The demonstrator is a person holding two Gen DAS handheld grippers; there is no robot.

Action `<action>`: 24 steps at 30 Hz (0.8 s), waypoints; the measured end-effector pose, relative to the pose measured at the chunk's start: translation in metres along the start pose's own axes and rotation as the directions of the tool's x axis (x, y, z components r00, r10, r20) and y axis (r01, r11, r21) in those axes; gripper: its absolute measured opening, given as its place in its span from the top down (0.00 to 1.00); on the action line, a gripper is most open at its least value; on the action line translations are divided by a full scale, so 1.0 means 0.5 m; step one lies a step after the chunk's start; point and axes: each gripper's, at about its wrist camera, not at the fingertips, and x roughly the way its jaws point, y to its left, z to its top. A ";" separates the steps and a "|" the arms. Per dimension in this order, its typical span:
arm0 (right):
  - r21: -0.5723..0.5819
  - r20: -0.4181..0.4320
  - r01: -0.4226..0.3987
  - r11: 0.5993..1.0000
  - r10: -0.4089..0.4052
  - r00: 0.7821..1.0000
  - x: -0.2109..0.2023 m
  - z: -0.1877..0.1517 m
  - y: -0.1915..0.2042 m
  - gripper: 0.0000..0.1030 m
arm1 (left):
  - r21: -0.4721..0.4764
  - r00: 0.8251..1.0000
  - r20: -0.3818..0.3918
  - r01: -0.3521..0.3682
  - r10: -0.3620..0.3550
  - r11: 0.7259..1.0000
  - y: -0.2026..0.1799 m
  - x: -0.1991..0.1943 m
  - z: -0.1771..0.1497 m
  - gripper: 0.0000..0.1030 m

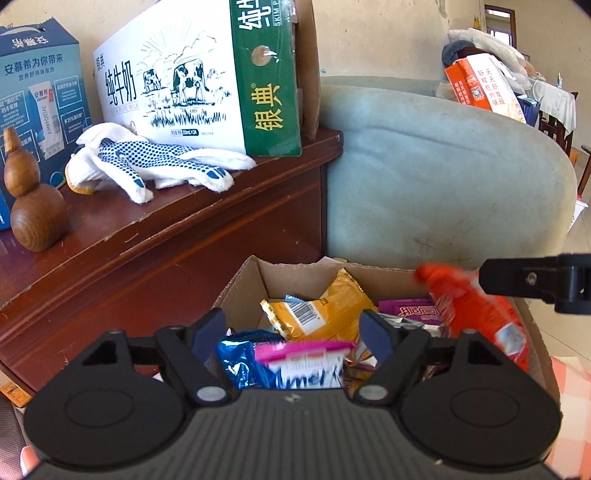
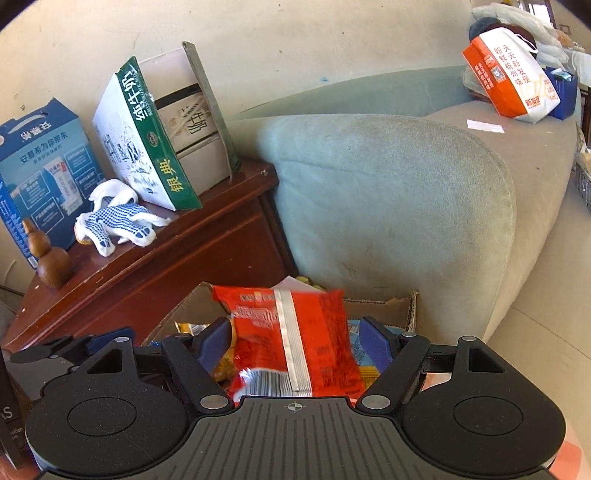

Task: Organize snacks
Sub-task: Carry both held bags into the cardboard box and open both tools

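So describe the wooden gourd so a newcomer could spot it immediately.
Find the dark red wooden cabinet beside the green sofa. At its left end, before the blue carton, stands the wooden gourd: the only brown, double-bulbed ornament, left of the white dotted gloves.

Bright daylight throughout, strongest from the doorway (image 1: 499, 22) at far right. Glossy sheen on the wooden worktop (image 1: 155, 236). Soft shadow beneath the gloves (image 1: 147, 166). Strong fisheye bending with dark vignetted corners. Motion blur on the red snack packet (image 1: 476, 314); sharp on the milk carton (image 1: 195, 74).
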 end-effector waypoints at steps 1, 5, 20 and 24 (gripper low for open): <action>0.003 0.000 0.006 1.000 -0.006 1.000 -0.002 0.000 -0.001 0.20 | 0.010 1.000 -0.004 -0.010 0.010 1.000 -0.002 -0.002 0.000 0.18; -0.020 0.026 0.036 0.999 -0.035 0.999 -0.017 -0.001 0.002 0.12 | -0.005 0.998 -0.060 -0.026 0.025 1.000 0.001 -0.004 0.002 0.09; -0.146 -0.028 0.134 0.980 -0.139 0.990 -0.030 -0.020 0.013 0.04 | 0.090 0.980 -0.171 -0.089 0.104 0.992 0.007 -0.043 -0.033 0.04; -0.149 -0.052 0.155 0.977 -0.164 0.985 -0.033 -0.025 0.015 0.03 | 0.087 0.974 -0.195 -0.101 0.117 0.991 0.020 -0.061 -0.052 0.03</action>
